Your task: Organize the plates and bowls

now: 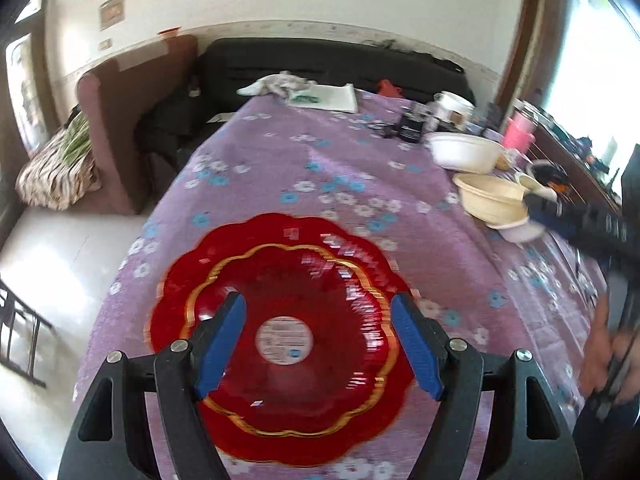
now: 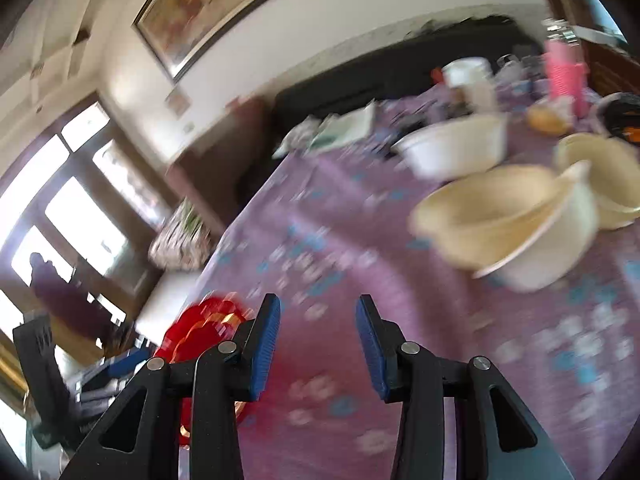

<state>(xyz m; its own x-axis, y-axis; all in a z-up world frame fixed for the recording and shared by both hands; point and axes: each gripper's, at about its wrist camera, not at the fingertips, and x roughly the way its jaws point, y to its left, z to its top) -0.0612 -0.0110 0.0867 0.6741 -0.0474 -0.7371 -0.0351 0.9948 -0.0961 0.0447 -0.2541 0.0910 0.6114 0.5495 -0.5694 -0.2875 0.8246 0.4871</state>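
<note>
We hold our left gripper [image 1: 318, 344] over the red plates [image 1: 280, 336], two scalloped, gold-rimmed ones stacked near the front edge of the bench [image 1: 320, 176] with its purple flowered cloth; the fingers [image 1: 222, 344] stand wide apart with nothing between them. Our right gripper [image 2: 318, 350] hangs above bare cloth, its fingers [image 2: 264, 350] about half open and empty, with the cream bowl [image 2: 492, 216] nested in a white bowl [image 2: 556, 256] ahead to the right, a second cream bowl [image 2: 600, 172] just behind, and a larger white bowl [image 2: 456, 146] further back. We judge the plates to be thin, glossy plastic: light, stiff, slippery, best pinched at the rim. The bowls look light and slightly flexible, so we would grip a wall at the lip.
</note>
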